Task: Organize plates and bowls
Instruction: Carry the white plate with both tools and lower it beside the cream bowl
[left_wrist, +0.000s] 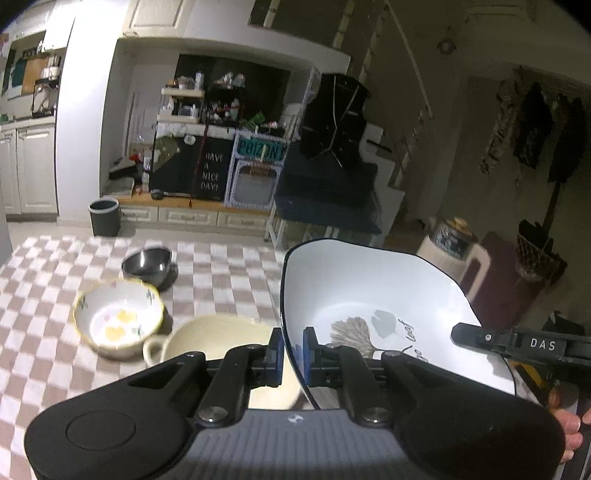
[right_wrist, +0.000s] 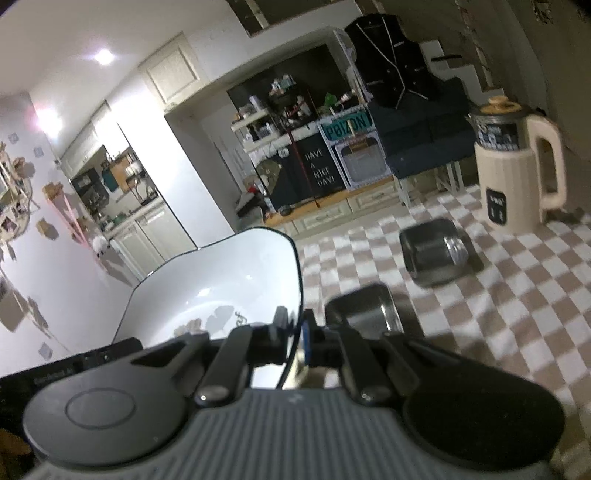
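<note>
We hold one white square plate (left_wrist: 369, 295) with a dark rim line between the two grippers, clear above the checked tablecloth (left_wrist: 44, 350). The left gripper (left_wrist: 291, 354) has its fingers drawn in narrow on the plate's left rim, blue pads pressed on either face of it; the right gripper (right_wrist: 293, 332) pinches the opposite rim the same way, fingers nearly together on the thin edge

The plate sits open side up, roughly level, its ginkgo-leaf print and lettering toward us. It is close to square with rounded corners, so we see no clear long axis; the line between our two grips runs across it from side to side

What could go wrong, as we judge it: both holds are only thin pinches on a glazed rim, so if one hand leads or twists against the other the rim could slip from a pad and the plate tip down. Below the left side stand a cream handled cup (left_wrist: 221, 343), a flowered bowl (left_wrist: 118, 317) and a small steel bowl (left_wrist: 147, 264) toward the far edge of the cloth; a dropped corner would strike them. On the right lie two steel containers (right_wrist: 436, 254), and a cream jug-shaped kitchen appliance (right_wrist: 517, 162) stands near the far right corner, in reach of a wide swing. Setting the plate down tilted could also knock a neighbour
</note>
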